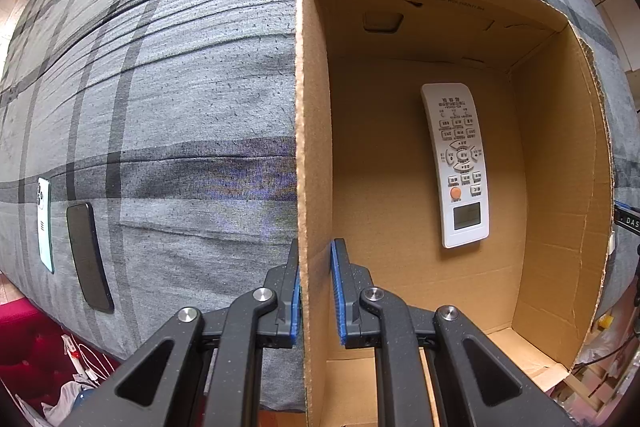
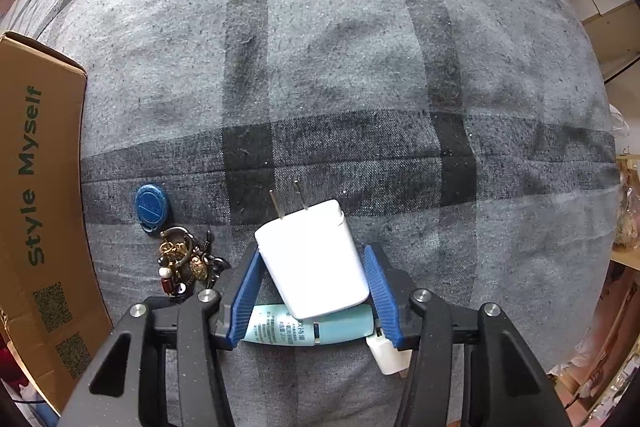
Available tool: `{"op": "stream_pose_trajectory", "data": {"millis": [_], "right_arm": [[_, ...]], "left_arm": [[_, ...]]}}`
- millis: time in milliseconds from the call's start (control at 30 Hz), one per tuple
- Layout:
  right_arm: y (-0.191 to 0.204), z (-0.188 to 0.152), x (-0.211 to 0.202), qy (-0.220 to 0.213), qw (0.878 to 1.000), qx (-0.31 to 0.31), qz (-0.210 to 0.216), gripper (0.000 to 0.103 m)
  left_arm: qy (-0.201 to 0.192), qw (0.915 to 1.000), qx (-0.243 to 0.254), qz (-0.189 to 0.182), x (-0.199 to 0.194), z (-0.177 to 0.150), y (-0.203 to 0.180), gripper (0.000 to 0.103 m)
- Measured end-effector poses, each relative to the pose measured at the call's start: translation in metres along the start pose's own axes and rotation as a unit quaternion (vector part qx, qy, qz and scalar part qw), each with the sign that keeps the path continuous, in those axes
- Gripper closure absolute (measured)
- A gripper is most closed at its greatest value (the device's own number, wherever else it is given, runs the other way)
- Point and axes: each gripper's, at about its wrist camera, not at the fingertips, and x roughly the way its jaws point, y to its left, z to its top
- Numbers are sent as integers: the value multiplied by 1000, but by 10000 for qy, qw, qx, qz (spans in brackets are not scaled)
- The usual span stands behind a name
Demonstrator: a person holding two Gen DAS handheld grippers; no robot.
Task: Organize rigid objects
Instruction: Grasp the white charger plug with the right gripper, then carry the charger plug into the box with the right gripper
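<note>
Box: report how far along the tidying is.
Done: one remote lies in the box. In hand: the left gripper clamps the box wall; the right gripper straddles the white charger, jaws apart, not yet gripping. Left: the charger, the tube under it, the keys with a blue fob, and two phones on the bedspread.
</note>
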Motion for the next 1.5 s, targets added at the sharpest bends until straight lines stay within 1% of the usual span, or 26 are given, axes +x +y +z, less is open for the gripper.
{"op": "stream_pose_trajectory", "data": {"millis": [300, 867, 1000, 1200, 1500], "right_arm": [[13, 2, -19, -97, 9999, -27, -98, 48], [48, 8, -70, -412, 9988, -209, -191, 48], [62, 7, -85, -547, 9977, -360, -165, 48], [84, 7, -119, -696, 9959, -570, -15, 48], [132, 8, -133, -728, 9924, -982, 106, 48]], "left_arm": [[-4, 10000, -2, 3, 0, 0, -1, 89], [-24, 10000, 30, 2, -3, 1, -5, 90], [-25, 10000, 34, -9, -3, 1, -5, 90], [-30, 10000, 59, 2, -4, 0, -5, 89], [-33, 10000, 61, -14, -4, 0, -4, 90]]}}
